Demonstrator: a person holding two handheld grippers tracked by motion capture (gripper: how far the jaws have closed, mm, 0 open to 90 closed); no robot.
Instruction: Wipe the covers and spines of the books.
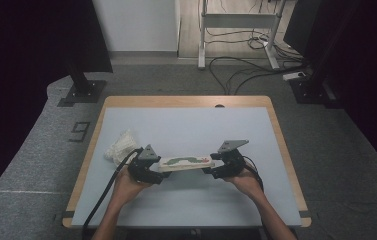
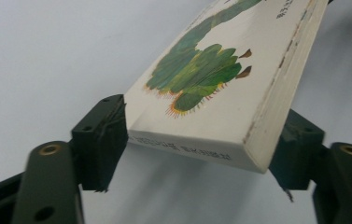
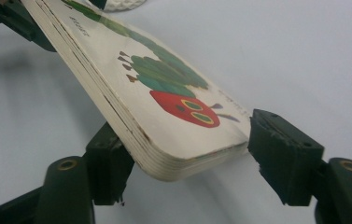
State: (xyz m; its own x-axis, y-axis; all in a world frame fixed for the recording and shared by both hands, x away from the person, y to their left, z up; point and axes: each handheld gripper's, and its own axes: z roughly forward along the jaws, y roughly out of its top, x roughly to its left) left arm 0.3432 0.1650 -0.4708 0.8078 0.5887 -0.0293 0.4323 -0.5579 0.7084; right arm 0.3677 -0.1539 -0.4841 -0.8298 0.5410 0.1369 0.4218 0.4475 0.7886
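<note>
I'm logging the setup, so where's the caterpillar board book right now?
In the high view the board book sits near the table's middle, lifted between the left tool and right tool, with a white bundle to its left.

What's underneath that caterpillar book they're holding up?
Under the book only the bare pale table and the book's shadow show. The left gripper and right gripper hold its ends. Its underside is hidden.

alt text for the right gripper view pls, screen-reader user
A thick board book with a green caterpillar and its red head on the white cover sits between the right gripper's two black jaws, one at each long edge of its near end. It hangs tilted above a pale grey table; the left gripper shows at its far end.
</note>
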